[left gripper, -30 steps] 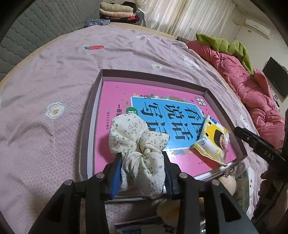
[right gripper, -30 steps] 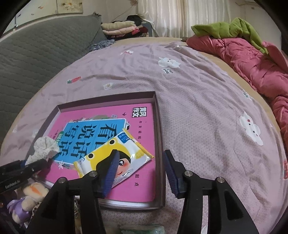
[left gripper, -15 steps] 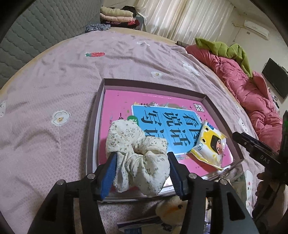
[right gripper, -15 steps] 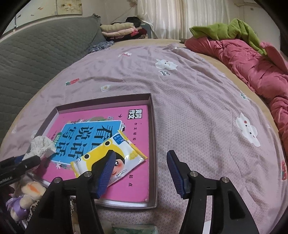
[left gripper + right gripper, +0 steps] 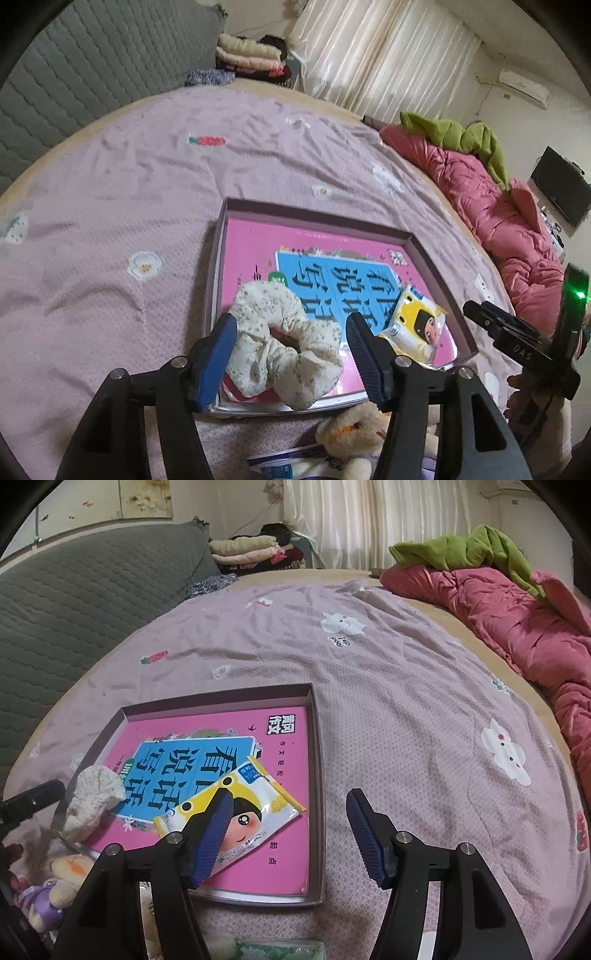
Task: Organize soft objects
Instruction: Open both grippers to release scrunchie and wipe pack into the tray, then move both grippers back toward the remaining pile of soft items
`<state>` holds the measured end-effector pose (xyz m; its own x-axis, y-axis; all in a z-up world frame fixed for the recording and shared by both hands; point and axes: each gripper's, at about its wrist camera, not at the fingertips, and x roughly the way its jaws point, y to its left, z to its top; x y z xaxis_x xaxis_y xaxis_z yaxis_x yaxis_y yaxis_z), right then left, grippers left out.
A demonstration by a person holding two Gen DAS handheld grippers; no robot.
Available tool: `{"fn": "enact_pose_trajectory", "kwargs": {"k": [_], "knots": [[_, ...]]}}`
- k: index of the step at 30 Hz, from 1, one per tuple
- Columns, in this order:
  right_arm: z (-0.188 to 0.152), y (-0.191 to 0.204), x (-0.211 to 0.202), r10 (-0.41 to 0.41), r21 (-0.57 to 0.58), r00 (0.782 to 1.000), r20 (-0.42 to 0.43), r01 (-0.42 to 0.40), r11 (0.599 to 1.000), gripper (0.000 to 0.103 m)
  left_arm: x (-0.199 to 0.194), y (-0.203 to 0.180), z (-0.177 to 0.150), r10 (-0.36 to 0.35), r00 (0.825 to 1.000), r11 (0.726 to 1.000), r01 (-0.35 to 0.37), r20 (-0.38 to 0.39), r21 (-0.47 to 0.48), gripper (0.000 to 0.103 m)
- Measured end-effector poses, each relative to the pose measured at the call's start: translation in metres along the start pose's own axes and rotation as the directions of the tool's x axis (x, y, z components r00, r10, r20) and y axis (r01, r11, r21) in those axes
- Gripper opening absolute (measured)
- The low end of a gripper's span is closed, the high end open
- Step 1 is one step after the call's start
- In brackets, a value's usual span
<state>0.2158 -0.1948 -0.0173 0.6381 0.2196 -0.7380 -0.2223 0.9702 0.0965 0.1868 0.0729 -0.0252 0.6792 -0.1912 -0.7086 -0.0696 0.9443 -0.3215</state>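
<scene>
A cream floral scrunchie (image 5: pixel 284 339) lies in the near left corner of a shallow box (image 5: pixel 314 214) with a pink book in it. My left gripper (image 5: pixel 290 354) is open, its jaws standing apart on either side of the scrunchie. A yellow tissue pack (image 5: pixel 410 328) lies at the box's right side. In the right wrist view the scrunchie (image 5: pixel 92 797) and tissue pack (image 5: pixel 229 805) sit in the box (image 5: pixel 317 775). My right gripper (image 5: pixel 288 834) is open and empty above the box's near right corner.
A plush toy (image 5: pixel 351 435) and a packet lie below the box's near edge; the toy also shows in the right wrist view (image 5: pixel 59 878). A pink quilt (image 5: pixel 517 627) with a green blanket lies at the right. A grey headboard (image 5: pixel 74 602) and folded clothes stand behind.
My left gripper has opened and let go of the scrunchie, which now rests in the box. Both grippers have drawn back a little.
</scene>
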Motion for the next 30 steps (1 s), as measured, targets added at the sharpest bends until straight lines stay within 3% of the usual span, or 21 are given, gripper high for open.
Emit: {"fn": "enact_pose_trajectory", "kwargs": {"k": [4, 15, 21, 30], "knots": [[0.000, 0.002, -0.007, 0.002, -0.007, 1.000, 0.027, -0.001, 1.000, 0.068, -0.011, -0.002, 0.001, -0.017, 0.999, 1.000, 0.016, 0.029, 0.010, 0.061], [-0.002, 0.010, -0.036, 0.019, -0.028, 0.993, 0.119, -0.016, 0.999, 0.073, -0.025, -0.006, -0.006, 0.019, 0.999, 0.999, -0.021, 0.048, 0.034, 0.061], [-0.008, 0.011, -0.048, 0.025, -0.027, 0.991, 0.133, -0.022, 0.999, 0.073, -0.028, -0.008, -0.013, -0.011, 0.999, 1.000, 0.010, 0.037, 0.019, 0.061], [-0.016, 0.006, -0.067, 0.022, -0.007, 0.988, 0.152, -0.022, 1.000, 0.073, -0.041, -0.019, -0.021, -0.002, 0.997, 0.999, -0.001, 0.071, 0.047, 0.061]]}}
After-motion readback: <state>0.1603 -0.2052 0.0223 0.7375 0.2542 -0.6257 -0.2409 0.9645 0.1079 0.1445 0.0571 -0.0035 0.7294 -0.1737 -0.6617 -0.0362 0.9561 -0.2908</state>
